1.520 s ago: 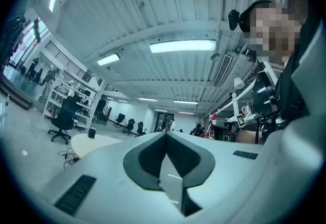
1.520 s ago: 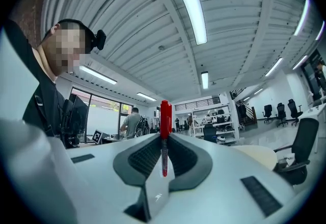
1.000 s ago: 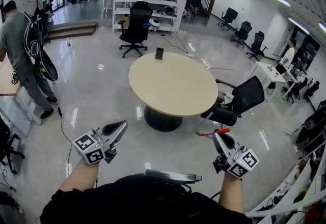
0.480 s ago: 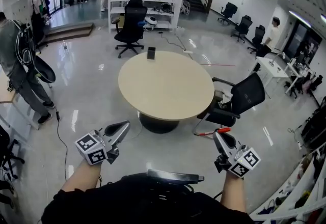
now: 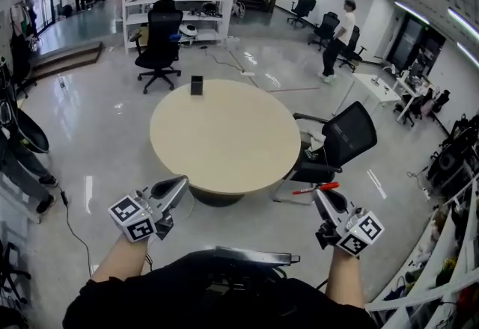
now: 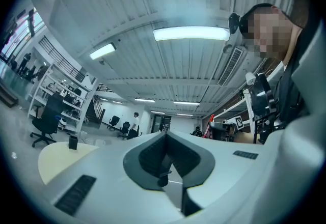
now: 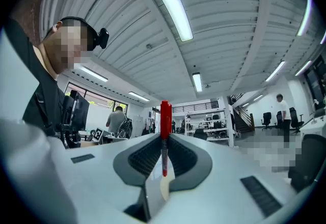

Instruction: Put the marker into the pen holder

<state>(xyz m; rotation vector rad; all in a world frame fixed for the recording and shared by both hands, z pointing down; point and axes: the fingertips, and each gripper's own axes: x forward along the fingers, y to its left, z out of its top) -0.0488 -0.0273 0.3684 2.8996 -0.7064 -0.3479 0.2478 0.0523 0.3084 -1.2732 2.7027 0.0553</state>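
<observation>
The marker [image 5: 315, 188] is red and the tabletop [image 5: 224, 133] beige. On the tabletop stands a black holder [image 5: 197, 85]; beside it, a black chair [image 5: 352, 137]. The floor [image 5: 112, 148] around it is glossy grey.

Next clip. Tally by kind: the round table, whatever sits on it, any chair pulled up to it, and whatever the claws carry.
Round table: 1
Pen holder on it: 1
Black office chair beside it: 1
Red marker, clamped in the right claw: 1
Total: 4

One marker [image 5: 316, 188], one pen holder [image 5: 197, 85], one table [image 5: 224, 137].
</observation>
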